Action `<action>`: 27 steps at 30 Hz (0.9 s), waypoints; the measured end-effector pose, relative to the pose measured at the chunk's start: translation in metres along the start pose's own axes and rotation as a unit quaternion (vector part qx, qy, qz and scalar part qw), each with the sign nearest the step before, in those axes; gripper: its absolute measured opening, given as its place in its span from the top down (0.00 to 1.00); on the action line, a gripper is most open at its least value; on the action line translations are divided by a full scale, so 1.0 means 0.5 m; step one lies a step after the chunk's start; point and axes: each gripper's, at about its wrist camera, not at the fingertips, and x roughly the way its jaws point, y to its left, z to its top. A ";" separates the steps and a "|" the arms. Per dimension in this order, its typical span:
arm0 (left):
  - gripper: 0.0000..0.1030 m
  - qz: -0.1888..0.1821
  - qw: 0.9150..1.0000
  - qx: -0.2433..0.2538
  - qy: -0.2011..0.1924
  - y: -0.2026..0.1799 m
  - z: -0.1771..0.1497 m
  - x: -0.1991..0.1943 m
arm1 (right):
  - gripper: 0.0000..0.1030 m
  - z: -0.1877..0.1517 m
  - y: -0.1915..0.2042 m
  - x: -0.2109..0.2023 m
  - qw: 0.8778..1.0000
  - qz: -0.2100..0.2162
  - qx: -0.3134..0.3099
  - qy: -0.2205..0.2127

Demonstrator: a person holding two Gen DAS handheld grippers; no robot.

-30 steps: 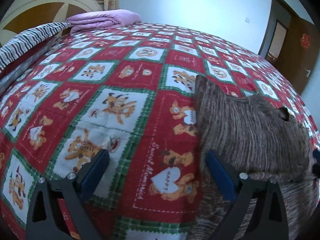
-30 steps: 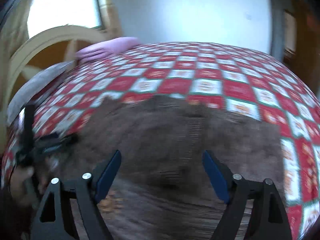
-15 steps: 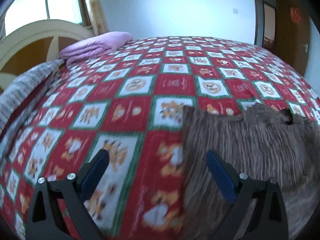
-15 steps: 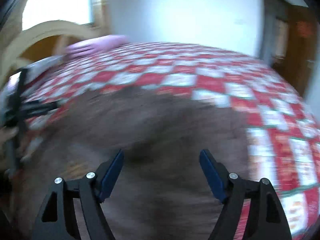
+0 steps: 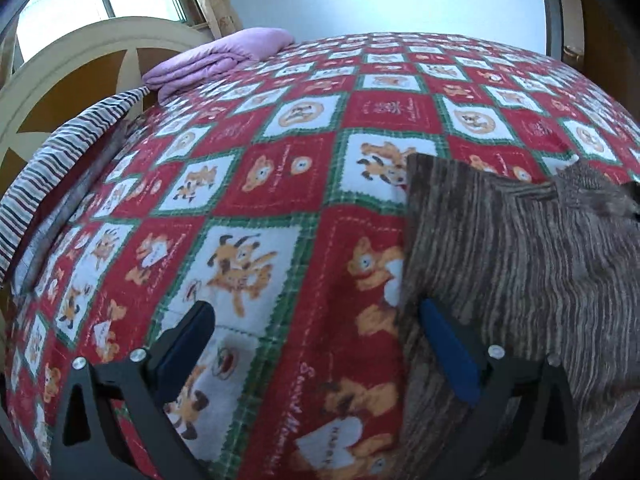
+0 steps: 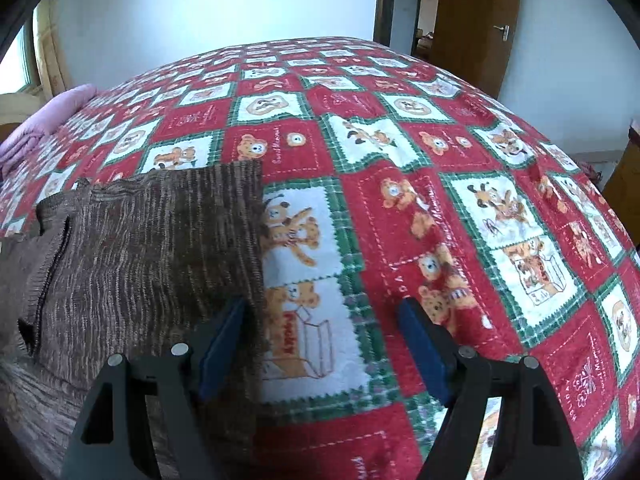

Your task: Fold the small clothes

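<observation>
Brown knit garment [image 6: 140, 248] lay flat on the bed, with both grippers spread wide above its side edges and nothing clamped.

Right gripper [image 6: 322, 332] had its blue-padded jaws apart, the left pad over the garment's straight right edge, the other over bare blanket [image 6: 500, 208]; whether the pad touched the cloth could not be told. Left gripper [image 5: 316, 338] stood likewise parted, its right pad over the garment's [image 5: 520, 264] left edge. The knit was ribbed and streaky in brown and grey, roughly rectangular, its near part cut off by both frames and its neck area dark and hard to read. Around it the fleecy blanket showed red and white squares with bears, edged in green. Farther off lay a folded purple quilt [image 5: 216, 60], a striped cloth [image 5: 52, 160] and a curved cream headboard [image 5: 60, 64].
</observation>
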 end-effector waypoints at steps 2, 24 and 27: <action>0.00 0.006 1.000 0.009 -0.006 -0.010 0.000 -0.002 | 0.24 -0.004 0.002 0.001 1.000 -0.004 -0.003 -0.003; 0.00 -0.015 1.000 0.003 -0.017 0.030 -0.025 -0.065 | 0.24 -0.034 0.012 -0.075 0.999 -0.001 -0.025 -0.025; 0.00 0.010 0.999 0.002 -0.040 0.030 0.022 -0.058 | 0.24 0.013 0.059 -0.089 0.996 -0.008 -0.068 -0.055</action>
